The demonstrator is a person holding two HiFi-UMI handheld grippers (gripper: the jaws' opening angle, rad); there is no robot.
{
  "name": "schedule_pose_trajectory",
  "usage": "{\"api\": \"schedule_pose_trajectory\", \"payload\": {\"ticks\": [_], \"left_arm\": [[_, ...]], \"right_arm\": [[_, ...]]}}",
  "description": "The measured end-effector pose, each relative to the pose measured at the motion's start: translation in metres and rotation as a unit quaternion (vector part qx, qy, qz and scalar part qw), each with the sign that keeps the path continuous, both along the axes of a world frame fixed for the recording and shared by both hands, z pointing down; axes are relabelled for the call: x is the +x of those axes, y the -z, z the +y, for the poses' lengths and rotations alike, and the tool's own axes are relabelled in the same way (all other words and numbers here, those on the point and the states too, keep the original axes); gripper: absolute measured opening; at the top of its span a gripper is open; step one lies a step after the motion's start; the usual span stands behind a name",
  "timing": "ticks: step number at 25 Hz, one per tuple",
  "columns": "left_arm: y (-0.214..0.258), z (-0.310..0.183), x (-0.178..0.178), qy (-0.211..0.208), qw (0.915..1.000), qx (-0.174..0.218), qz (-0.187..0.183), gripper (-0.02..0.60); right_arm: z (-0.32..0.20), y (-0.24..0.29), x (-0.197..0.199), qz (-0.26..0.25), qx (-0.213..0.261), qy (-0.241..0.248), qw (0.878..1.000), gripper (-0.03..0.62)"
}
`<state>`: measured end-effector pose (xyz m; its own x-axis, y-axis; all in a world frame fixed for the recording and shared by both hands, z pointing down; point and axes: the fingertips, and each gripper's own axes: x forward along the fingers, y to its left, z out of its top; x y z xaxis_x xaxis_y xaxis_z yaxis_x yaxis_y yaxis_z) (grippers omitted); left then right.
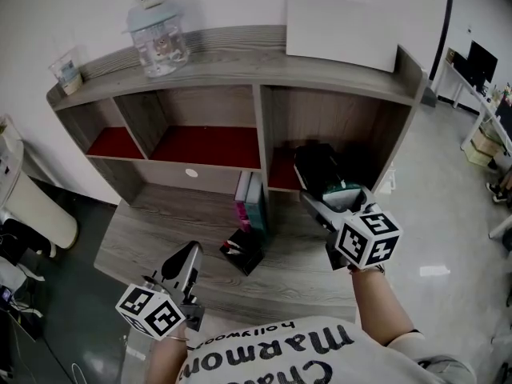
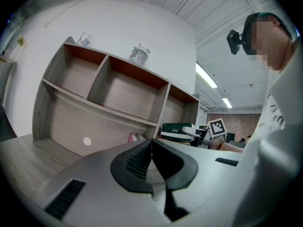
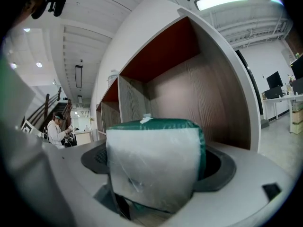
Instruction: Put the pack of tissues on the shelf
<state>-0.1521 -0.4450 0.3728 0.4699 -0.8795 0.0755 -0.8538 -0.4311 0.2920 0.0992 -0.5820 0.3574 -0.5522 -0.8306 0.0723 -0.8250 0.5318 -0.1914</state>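
Right tool (image 3: 156, 174) grips the pack of tissues (image 3: 151, 150); let go short of the shelf (image 1: 278, 176) edge, it could fall. Left tool (image 2: 151, 160) clenched, empty.

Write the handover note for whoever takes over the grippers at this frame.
Left gripper: shut, empty, low over the front left of the desk.
Right gripper: shut on the pack of tissues, held at the mouth of the right-hand compartment of the shelf.
Done: pack gripped and at the shelf.
Left: set it inside, open the jaws, withdraw.
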Motion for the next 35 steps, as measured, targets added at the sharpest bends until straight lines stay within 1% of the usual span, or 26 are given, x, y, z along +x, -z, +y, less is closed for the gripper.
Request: {"api": "schedule_pose_trajectory", "payload": {"ticks": [10, 14, 19, 24, 35], "left_arm": [[-0.005, 0.002, -0.009, 0.010, 0.9999, 0.001, 0.010, 0.018], [-0.008, 0.001, -0.008, 0.009, 0.9998, 0.000, 0.017, 0.017], [-0.008, -0.001, -0.012, 0.014, 0.9997, 0.000, 0.021, 0.018], [-0.006, -0.001, -0.012, 0.011, 0.9998, 0.001, 0.015, 0.017], [-0.003, -0.005, -0.026, 0.017, 0.9998, 0.001, 0.013, 0.018]], "right_arm": [[-0.009, -0.016, -0.005, 0.035, -0.011, -0.009, 0.999, 0.497], [-0.012, -0.021, -0.006, 0.038, -0.021, -0.010, 0.999, 0.497], [-0.018, -0.022, -0.006, 0.045, -0.019, -0.013, 0.999, 0.494], [-0.025, -0.023, -0.009, 0.050, -0.017, -0.016, 0.999, 0.492], [-0.038, -0.024, -0.011, 0.051, -0.019, -0.022, 0.998, 0.491]]}}
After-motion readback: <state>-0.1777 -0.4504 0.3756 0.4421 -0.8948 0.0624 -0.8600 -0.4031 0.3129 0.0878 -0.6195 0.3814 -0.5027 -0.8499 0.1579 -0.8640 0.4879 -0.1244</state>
